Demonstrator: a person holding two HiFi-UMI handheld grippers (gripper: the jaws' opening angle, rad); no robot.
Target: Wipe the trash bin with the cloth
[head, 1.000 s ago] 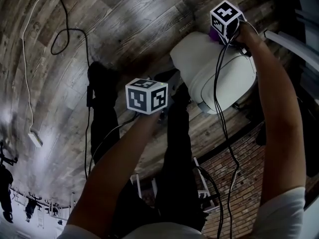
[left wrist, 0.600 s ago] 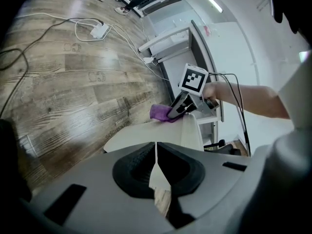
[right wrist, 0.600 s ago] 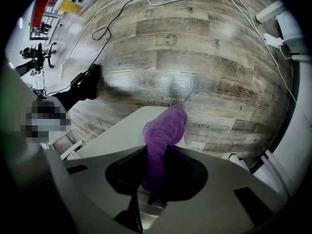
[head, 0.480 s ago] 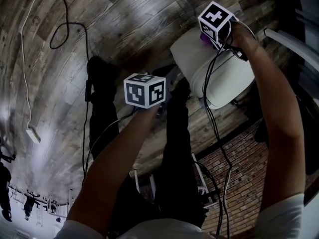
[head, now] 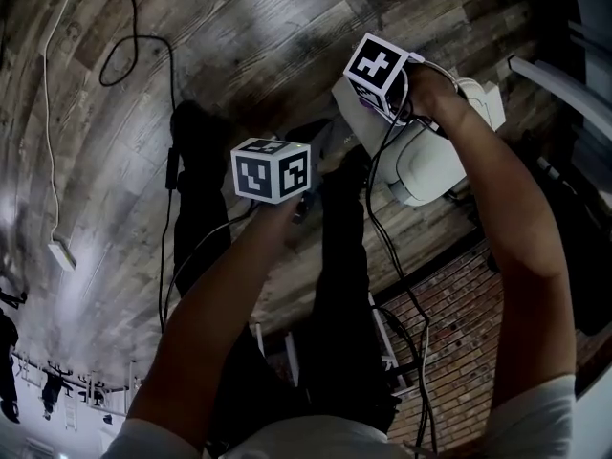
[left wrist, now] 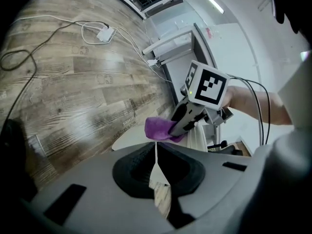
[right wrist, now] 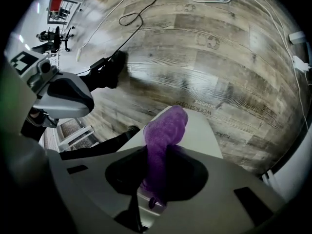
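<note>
- Right gripper (left wrist: pixel 176 125): jaws clamped on a purple cloth (right wrist: pixel 165 130). The wad runs out lengthwise past the tips and ends in a rounded, bulging nose.
- Left gripper (left wrist: pixel 158 184): jaws drawn together with nothing between them. It hangs apart from the bin on its left side, over the floor.
- Trash bin (head: pixel 430 161): white, smooth and hard, likely plastic, with a rounded body and a flat pale top panel. It stands on the floor beside a brick-pattern strip (head: pixel 449 323) and directly under the right hand (head: pixel 430 89).
- Key relation: the cloth's nose lies over the flat top panel (right wrist: pixel 197 130), near its edge. It seems to rest on the panel, though contact is not certain from either gripper view. The panel extends ahead of the right jaws and slightly to their right, its long axis running away toward the floor.
- Judgement: the right gripper is plainly the nearer one and carries the cloth, so the wiping stroke falls to it, along the panel's length.
- Cloth texture: nubby, soft, terry-like and compliant. It should flatten under pressure and could fold back or roll if pushed nose-first.
- Floor (head: pixel 239 46): grey-brown wood-grain planks, with a thin dark cable (head: pixel 124 55) looping across them well away from the bin.
</note>
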